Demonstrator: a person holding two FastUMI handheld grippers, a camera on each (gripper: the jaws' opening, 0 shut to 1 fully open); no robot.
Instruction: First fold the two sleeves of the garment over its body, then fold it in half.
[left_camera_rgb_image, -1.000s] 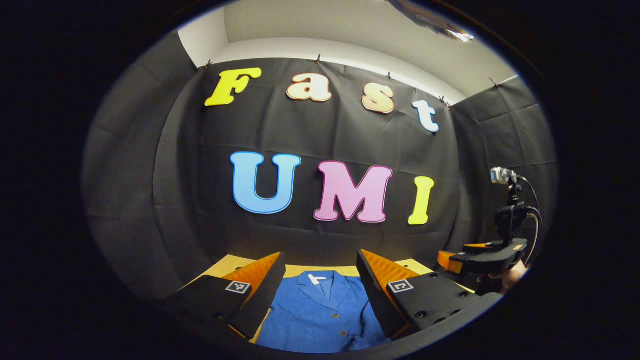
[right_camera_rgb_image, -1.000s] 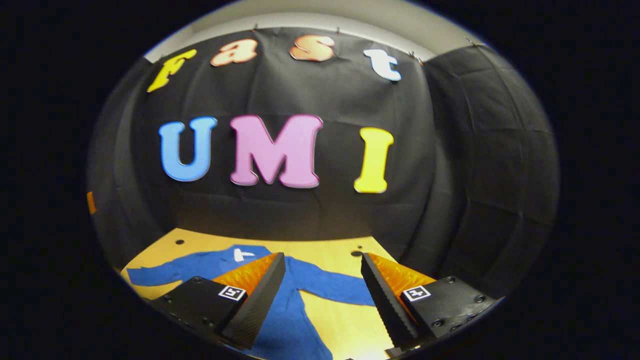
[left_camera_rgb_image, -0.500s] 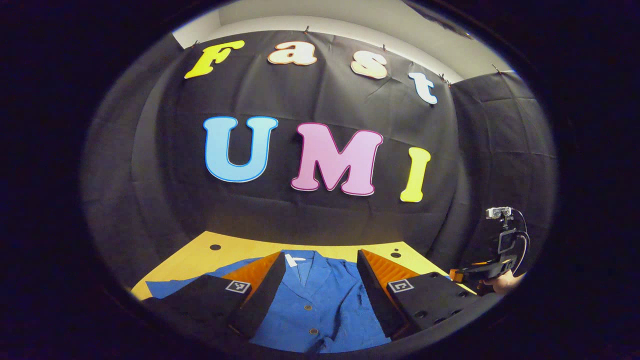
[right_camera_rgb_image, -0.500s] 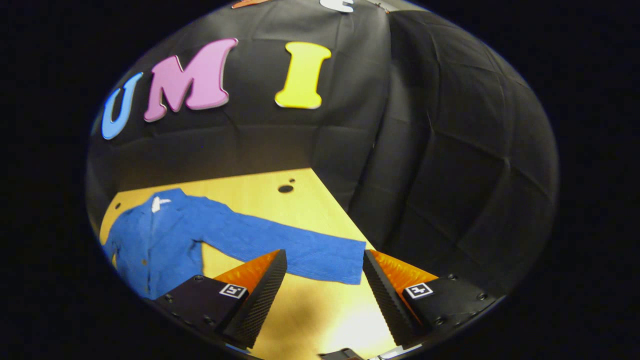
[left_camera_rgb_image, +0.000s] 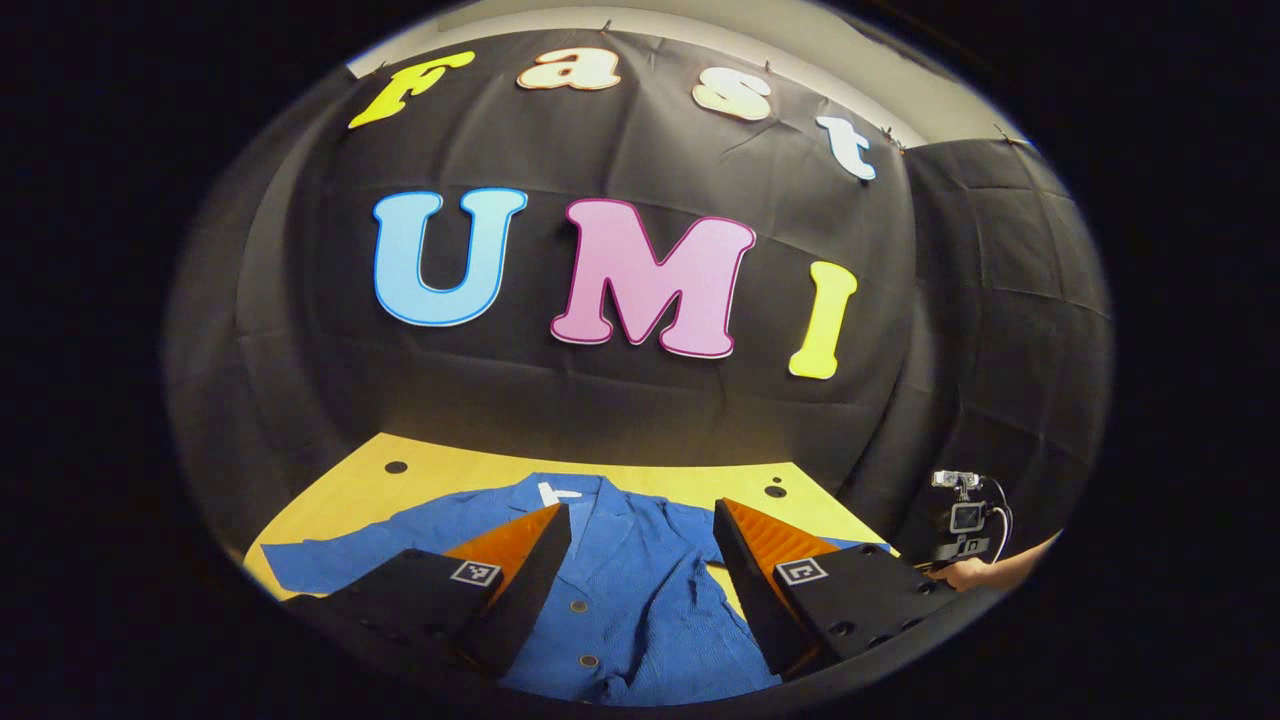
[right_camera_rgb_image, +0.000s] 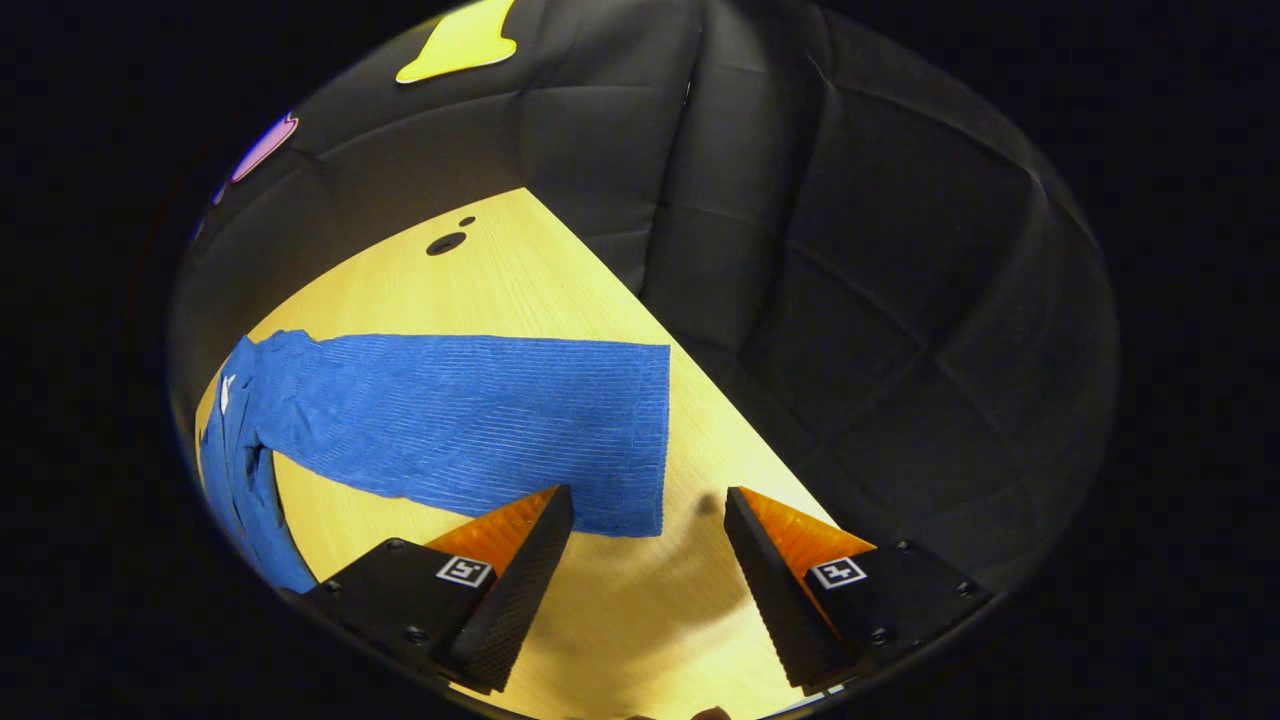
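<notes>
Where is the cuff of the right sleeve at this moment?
In the right gripper view, the cuff lies flat on the table, just ahead of the open right tongs, near the table's edge by the booth wall.

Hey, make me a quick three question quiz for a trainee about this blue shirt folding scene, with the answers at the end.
1. True or false: in the right gripper view, the right gripper has its jaws shut on the sleeve.
2. Multiple choice: in the left gripper view, how does the blue shirt lie on the wooden table? A) folded in half B) spread flat, front up, buttons showing C) bunched in a heap
3. Fill in: the right gripper's jaws stand open near the sleeve's ____ end.

Key: 1 false, the jaws are open and hold nothing. 2 B. 3 cuff.
</notes>
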